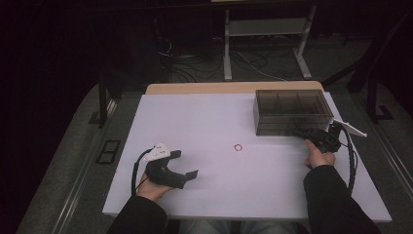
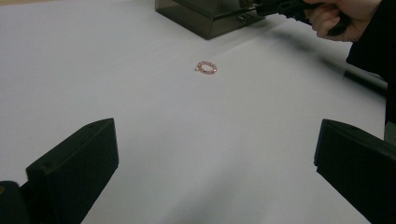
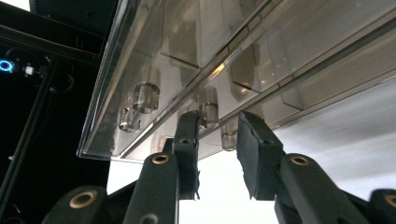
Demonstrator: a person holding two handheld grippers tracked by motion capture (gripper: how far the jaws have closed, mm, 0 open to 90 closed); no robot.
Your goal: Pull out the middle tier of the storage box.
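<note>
A small pink bead ring [image 1: 238, 147] lies on the white table [image 1: 219, 117] near its middle, ahead of my left gripper [image 1: 185, 163]. That gripper rests at the front left, open wide, and its own view shows the ring [image 2: 206, 68] well beyond the jaws with only bare table between them [image 2: 215, 158]. A smoky clear box [image 1: 292, 109] with compartments stands at the back right. My right gripper [image 1: 299, 132] is up against its front face. In the right gripper view the jaws stand narrowly apart [image 3: 217, 123], with a clear knob [image 3: 208, 109] at their tips beside the left jaw.
A second clear knob [image 3: 147, 95] sits farther left on the box front [image 3: 233, 46]. The right hand and its gripper [image 2: 280, 7] show by the box [image 2: 205, 18] in the left gripper view. Beyond the table's far edge are a white stand [image 1: 265, 29] and floor cables.
</note>
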